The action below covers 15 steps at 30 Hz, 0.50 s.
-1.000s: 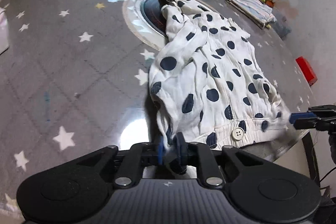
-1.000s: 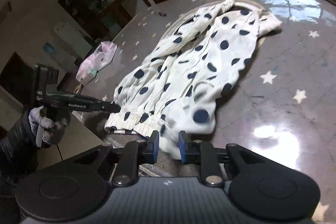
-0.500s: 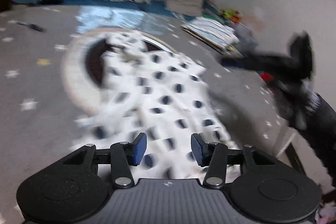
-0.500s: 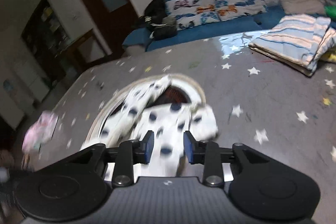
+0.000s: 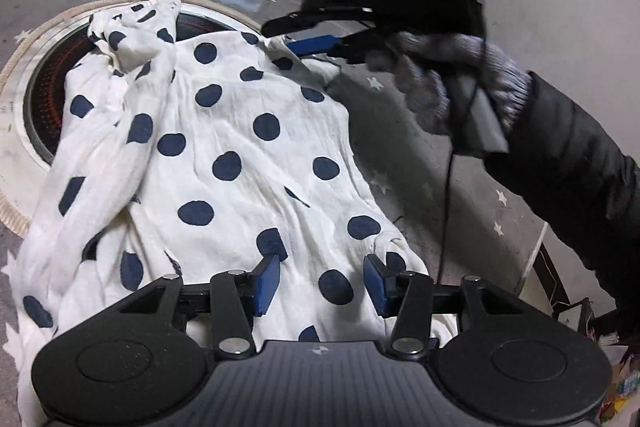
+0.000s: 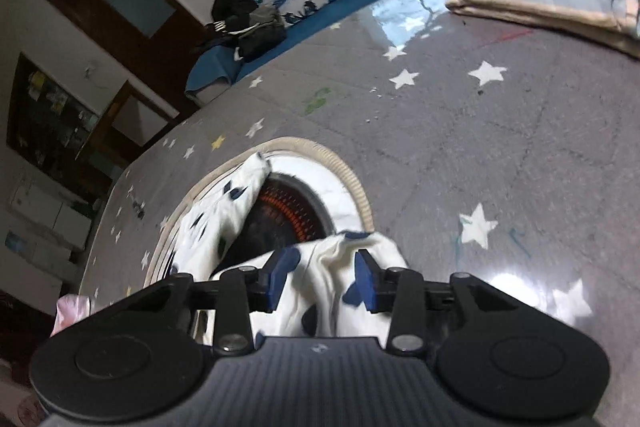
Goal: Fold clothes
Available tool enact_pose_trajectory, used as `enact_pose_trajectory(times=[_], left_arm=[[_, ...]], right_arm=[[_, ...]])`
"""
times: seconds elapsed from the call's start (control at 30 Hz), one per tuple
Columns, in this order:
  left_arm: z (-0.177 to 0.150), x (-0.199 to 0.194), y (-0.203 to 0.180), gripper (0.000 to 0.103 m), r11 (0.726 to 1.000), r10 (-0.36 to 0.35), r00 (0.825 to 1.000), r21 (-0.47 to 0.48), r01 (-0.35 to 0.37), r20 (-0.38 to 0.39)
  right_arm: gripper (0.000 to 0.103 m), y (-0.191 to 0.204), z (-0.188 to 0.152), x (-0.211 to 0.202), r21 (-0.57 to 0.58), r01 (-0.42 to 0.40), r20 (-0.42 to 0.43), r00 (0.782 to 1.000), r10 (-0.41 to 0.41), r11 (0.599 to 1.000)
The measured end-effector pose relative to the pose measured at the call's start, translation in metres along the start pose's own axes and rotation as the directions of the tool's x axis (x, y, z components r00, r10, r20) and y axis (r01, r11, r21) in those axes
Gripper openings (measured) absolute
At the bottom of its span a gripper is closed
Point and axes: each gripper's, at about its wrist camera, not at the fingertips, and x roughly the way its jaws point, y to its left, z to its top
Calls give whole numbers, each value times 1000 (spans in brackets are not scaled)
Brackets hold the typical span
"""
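On the grey star-printed table, one white polka-dot garment lies crumpled over a round heater inset, partly hiding it. The left gripper hovers above the near hem, fingers apart, empty. The right gripper, fingers spread, straddles a far corner; whether it touches is unclear.

We see the polka-dot garment run under the left hand-held gripper body and off the left edge; it hides much of the round heater.
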Motion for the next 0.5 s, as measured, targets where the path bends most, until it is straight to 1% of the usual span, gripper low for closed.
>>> enact_pose_trajectory(times=[0.07, 0.1, 0.13, 0.17, 0.23, 0.3, 0.37, 0.43, 0.5], left_arm=[[-1, 0, -1, 50, 1000, -7, 1000, 5, 7, 0], [-2, -1, -1, 50, 1000, -9, 1000, 11, 9, -1], [-3, -1, -1, 50, 1000, -12, 1000, 16, 12, -1], [-3, -1, -1, 50, 1000, -14, 1000, 19, 14, -1], [-4, -2, -1, 50, 1000, -20, 1000, 25, 20, 0], [-7, -3, 0, 50, 999, -27, 1000, 24, 27, 3], [-10, -5, 1, 50, 999, -34, 999, 22, 34, 5], [-12, -6, 1, 50, 999, -38, 999, 23, 38, 6], [-14, -7, 0, 50, 999, -42, 999, 25, 42, 4]], right_arm=[[36, -6, 4, 8, 53, -24, 2, 1000, 24, 998], [33, -8, 6, 10, 77, -43, 6, 999, 43, 996], [26, -9, 8, 13, 98, -64, 11, 998, 63, 993], [12, -9, 9, 14, 106, -77, 19, 997, 76, 991], [7, -3, 11, 12, 80, -100, 49, 994, 96, 992], [4, 8, 12, 1, 26, -140, 97, 986, 137, 990], [4, 23, 12, -18, -42, -213, 152, 964, 217, 976], [4, 35, 11, -39, -111, -278, 199, 934, 296, 954], [4, 44, 2, -64, -219, -314, 238, 901, 363, 924]])
